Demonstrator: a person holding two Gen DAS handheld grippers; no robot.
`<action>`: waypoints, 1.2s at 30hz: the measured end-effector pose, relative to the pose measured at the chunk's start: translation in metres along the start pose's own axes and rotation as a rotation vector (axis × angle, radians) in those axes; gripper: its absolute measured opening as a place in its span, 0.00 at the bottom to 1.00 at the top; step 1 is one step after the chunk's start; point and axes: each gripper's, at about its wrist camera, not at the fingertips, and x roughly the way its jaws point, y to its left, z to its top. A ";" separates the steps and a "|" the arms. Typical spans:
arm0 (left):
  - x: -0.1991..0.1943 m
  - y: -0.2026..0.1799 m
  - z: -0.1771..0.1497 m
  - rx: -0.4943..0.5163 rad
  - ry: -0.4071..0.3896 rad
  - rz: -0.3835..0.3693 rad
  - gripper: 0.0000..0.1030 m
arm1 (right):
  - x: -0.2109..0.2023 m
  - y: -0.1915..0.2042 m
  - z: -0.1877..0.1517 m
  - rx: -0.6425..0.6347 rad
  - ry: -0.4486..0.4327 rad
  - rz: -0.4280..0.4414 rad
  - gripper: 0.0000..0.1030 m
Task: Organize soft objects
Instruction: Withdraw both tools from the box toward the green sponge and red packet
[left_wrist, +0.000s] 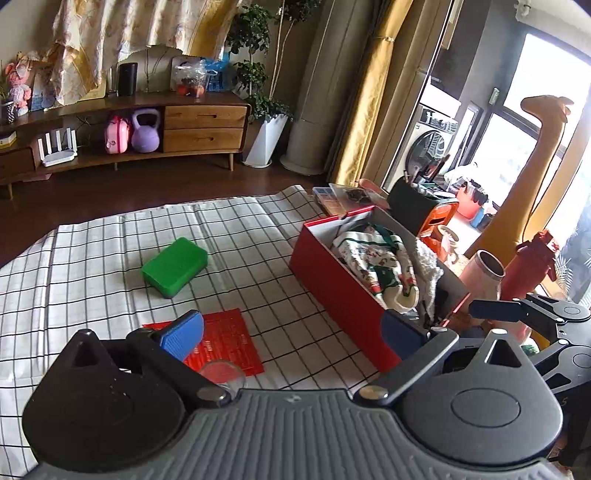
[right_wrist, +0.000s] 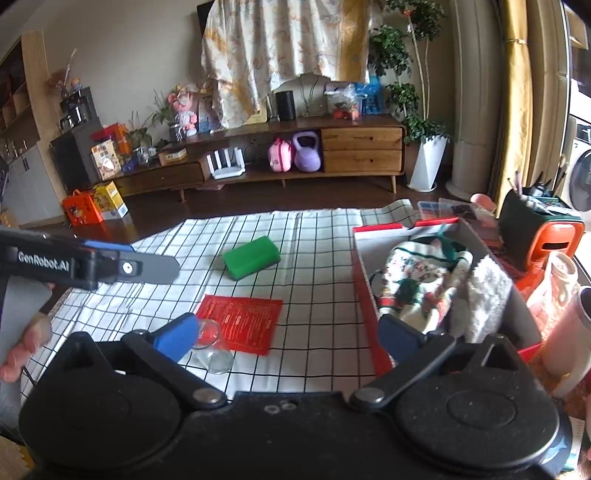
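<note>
Sponge block (left_wrist: 174, 267) lies on the checked cloth (left_wrist: 92, 251), left of the open box (left_wrist: 332, 280). Flat card (left_wrist: 225, 341) nearer, glass (right_wrist: 212, 347) on its near edge. Patterned cloth (left_wrist: 376, 266) and towel (right_wrist: 484, 295) in the box.

We counted two tongs: the left tongs (left_wrist: 291, 334) and the right tongs (right_wrist: 288, 338), each with two blue pads, set wide with nothing between them. Ahead of the tongs lay one checked cloth (right_wrist: 325, 258) on the tabletop. On it we counted one green sponge block (right_wrist: 252, 257), one red sheet (right_wrist: 240, 323) and one clear glass (right_wrist: 214, 350), the last just beside the left-hand pad. To the right of the tongs stood one red box (right_wrist: 364, 295); in it we counted two soft things, one patterned cloth (right_wrist: 413, 273) and one white fluffy towel (right_wrist: 487, 291) draped over its wall.
</note>
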 end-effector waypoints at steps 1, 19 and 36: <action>0.001 0.008 0.000 0.000 -0.003 0.014 1.00 | 0.007 0.004 0.000 -0.007 0.011 0.000 1.00; 0.102 0.117 0.012 0.012 0.098 0.059 1.00 | 0.145 0.020 0.018 -0.095 0.238 0.074 0.99; 0.195 0.147 0.018 0.028 0.144 0.069 1.00 | 0.248 0.016 0.010 -0.294 0.438 0.185 0.96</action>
